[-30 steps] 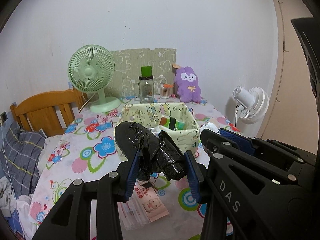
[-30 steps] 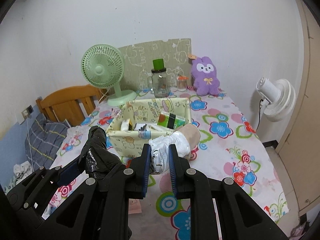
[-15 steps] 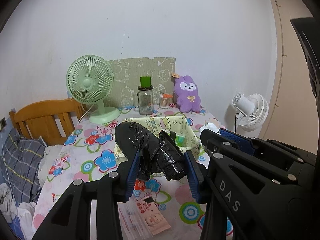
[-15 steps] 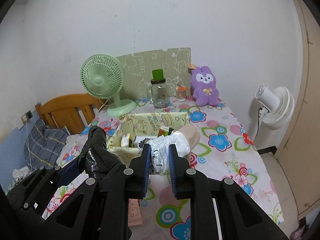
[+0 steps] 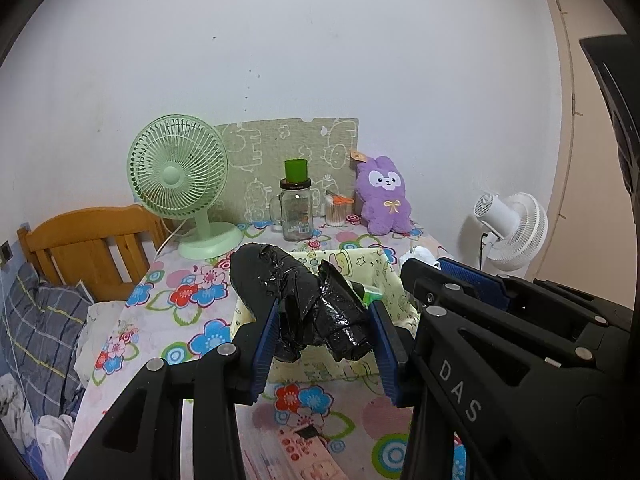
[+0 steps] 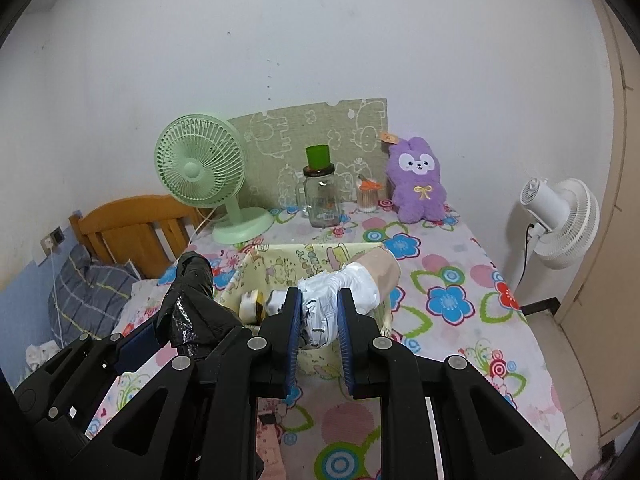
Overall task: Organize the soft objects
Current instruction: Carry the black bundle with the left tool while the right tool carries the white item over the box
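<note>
Floral surface (image 6: 460, 264) with a yellow bin (image 6: 316, 256).
Left tongs (image 5: 324, 320) pinch a crumpled black bag (image 5: 304, 300); right tongs (image 6: 319, 312) pinch a white bundle (image 6: 348, 284).

floral table (image 6: 460, 264), yellow box (image 6: 320, 256), green fan (image 6: 236, 228)

A green desk fan (image 5: 178, 176) and a glass jar (image 5: 296, 216) stand by the wall.

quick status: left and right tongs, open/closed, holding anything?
Left tongs: closed on the crumpled black plastic bag.
Right tongs: closed on the white-and-beige bundle.
</note>
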The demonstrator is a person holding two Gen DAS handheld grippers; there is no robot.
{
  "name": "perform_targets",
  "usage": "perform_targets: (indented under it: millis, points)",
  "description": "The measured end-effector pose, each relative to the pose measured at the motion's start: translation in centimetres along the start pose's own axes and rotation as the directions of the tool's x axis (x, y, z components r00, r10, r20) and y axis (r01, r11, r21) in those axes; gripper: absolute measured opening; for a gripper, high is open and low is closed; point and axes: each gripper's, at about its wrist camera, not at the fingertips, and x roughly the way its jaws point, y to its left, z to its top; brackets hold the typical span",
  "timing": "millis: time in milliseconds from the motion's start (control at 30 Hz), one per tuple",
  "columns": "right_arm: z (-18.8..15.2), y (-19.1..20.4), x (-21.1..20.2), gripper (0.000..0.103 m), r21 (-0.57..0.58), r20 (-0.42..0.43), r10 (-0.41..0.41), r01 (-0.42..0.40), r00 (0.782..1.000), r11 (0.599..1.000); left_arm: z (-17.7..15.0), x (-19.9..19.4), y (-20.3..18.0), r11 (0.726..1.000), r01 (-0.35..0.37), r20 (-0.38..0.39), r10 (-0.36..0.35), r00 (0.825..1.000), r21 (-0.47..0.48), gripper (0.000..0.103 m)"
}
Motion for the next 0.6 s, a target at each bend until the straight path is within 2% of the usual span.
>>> perform_targets:
  millis: [600]
  points:
    - [2.0, -0.4, 6.6, 0.021, 0.014, -0.058, 0.047, -0.046, 0.997, 0.999, 1.3, 5.8, 1.7, 1.0, 0.005, -0.054, -0.006, 0.999, -0.013, 0.046]
